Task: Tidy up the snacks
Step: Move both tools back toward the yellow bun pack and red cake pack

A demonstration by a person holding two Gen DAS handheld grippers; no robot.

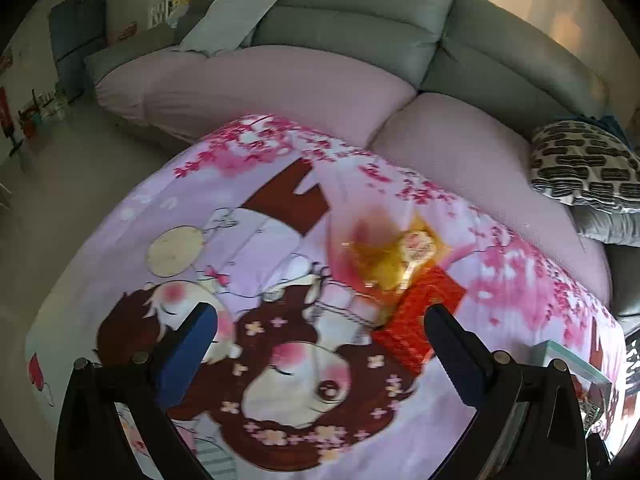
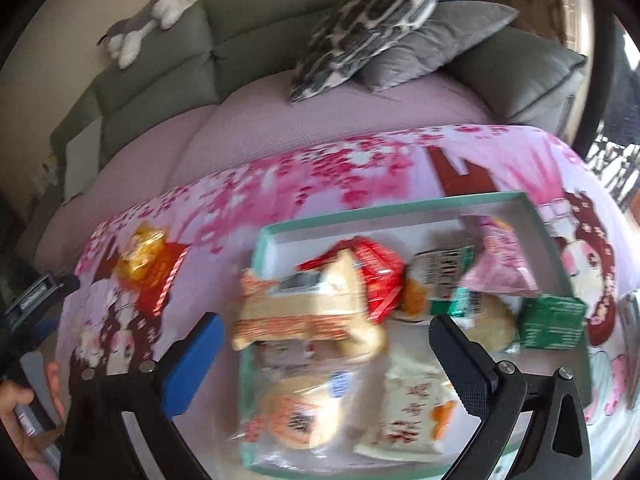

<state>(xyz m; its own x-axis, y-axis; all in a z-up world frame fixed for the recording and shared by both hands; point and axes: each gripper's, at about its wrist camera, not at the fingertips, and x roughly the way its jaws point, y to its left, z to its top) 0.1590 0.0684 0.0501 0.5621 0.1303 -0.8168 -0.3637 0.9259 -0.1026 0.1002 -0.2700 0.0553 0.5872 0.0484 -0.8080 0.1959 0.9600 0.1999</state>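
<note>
A yellow snack bag [image 1: 384,256] lies partly on a red snack packet [image 1: 420,320] on the cartoon-print cloth [image 1: 280,360]. My left gripper [image 1: 320,332] is open and empty just short of them, its right finger over the red packet. In the right wrist view the same yellow bag [image 2: 142,254] and red packet [image 2: 160,284] lie at the left. A mint-green tray [image 2: 400,208] holds several snacks: a beige-orange packet [image 2: 304,312], a red packet [image 2: 376,276], a pink bag [image 2: 500,264], a green packet [image 2: 552,320]. My right gripper [image 2: 324,340] is open and empty above the tray.
A grey sofa [image 1: 360,28] with a pink seat cover [image 1: 260,84] stands behind the table. A patterned cushion [image 1: 588,164] lies at the right. The tray's corner [image 1: 572,364] shows by my right finger. A plush toy [image 2: 148,20] lies on the sofa back.
</note>
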